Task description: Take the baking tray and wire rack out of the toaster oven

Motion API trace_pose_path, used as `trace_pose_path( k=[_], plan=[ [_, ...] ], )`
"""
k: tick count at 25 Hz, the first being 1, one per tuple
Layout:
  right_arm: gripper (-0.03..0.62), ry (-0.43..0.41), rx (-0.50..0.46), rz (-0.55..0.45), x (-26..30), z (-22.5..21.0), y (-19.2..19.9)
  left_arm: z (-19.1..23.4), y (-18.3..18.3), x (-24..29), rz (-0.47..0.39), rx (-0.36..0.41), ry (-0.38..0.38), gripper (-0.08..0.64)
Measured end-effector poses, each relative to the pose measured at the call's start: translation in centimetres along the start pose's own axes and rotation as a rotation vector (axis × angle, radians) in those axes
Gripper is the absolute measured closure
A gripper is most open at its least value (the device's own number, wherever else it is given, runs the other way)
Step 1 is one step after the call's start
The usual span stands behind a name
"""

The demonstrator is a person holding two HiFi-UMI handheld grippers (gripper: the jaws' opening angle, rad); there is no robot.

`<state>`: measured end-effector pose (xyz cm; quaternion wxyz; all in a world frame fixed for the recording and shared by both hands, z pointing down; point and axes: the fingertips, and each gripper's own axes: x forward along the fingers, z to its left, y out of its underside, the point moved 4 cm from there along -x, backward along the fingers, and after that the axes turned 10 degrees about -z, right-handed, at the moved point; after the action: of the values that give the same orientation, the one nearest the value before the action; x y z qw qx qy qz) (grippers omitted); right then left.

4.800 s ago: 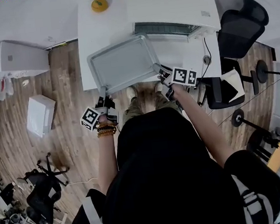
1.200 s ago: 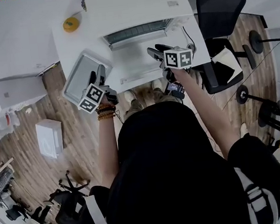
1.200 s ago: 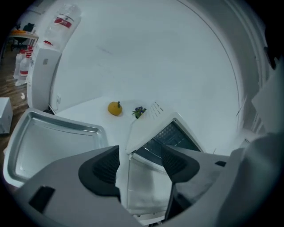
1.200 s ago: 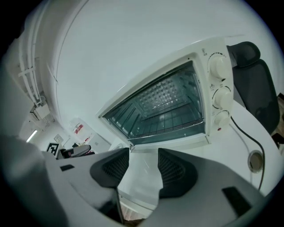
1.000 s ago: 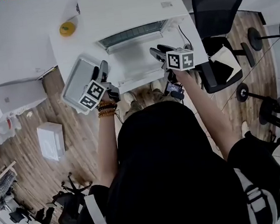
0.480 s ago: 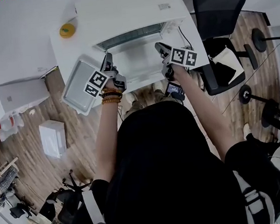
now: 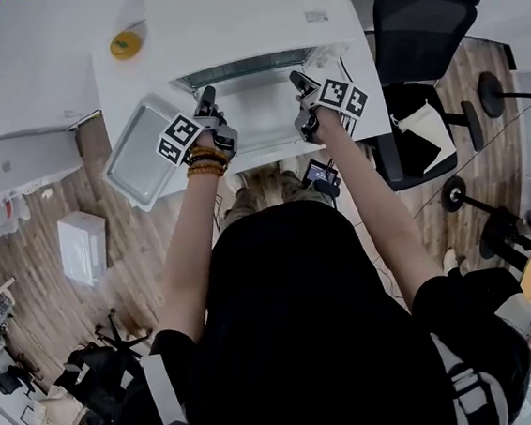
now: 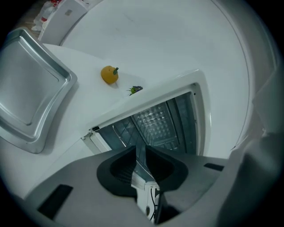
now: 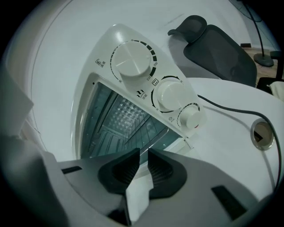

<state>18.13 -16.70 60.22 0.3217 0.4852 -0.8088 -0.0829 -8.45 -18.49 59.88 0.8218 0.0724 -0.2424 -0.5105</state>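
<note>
Two grippers at the oven mouth, pads black and ribbed. Left gripper and right gripper: jaws have just been closing, and each pinches the thin front edge of the one wire rack.

The rack sits inside the white toaster oven, grey bars against a dimpled metal lining. Three round white knobs on the right panel.

One baking tray, dull silver, rounded corners, raised rim, lies on the white table left of the oven. One small orange fruit beyond.

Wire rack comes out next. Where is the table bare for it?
Bare: table between baking tray and yellow fruit, left of the toaster oven. Crowded: oven mouth, with left tool and right tool; a cable crosses the right side.
</note>
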Motion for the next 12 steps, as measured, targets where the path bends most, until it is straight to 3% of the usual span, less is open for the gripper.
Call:
trace_pose_path(
  k=[4, 12],
  plan=[
    [0.528, 0.009, 0.02, 0.013, 0.9, -0.5, -0.1, 0.2, 0.2, 0.7, -0.023, -0.056, -0.01, 0.502],
    [0.515, 0.031, 0.095, 0.021, 2.3, -1.9, -0.3, 1.1, 0.6, 1.8, -0.038, -0.077, -0.041, 0.486]
  ],
)
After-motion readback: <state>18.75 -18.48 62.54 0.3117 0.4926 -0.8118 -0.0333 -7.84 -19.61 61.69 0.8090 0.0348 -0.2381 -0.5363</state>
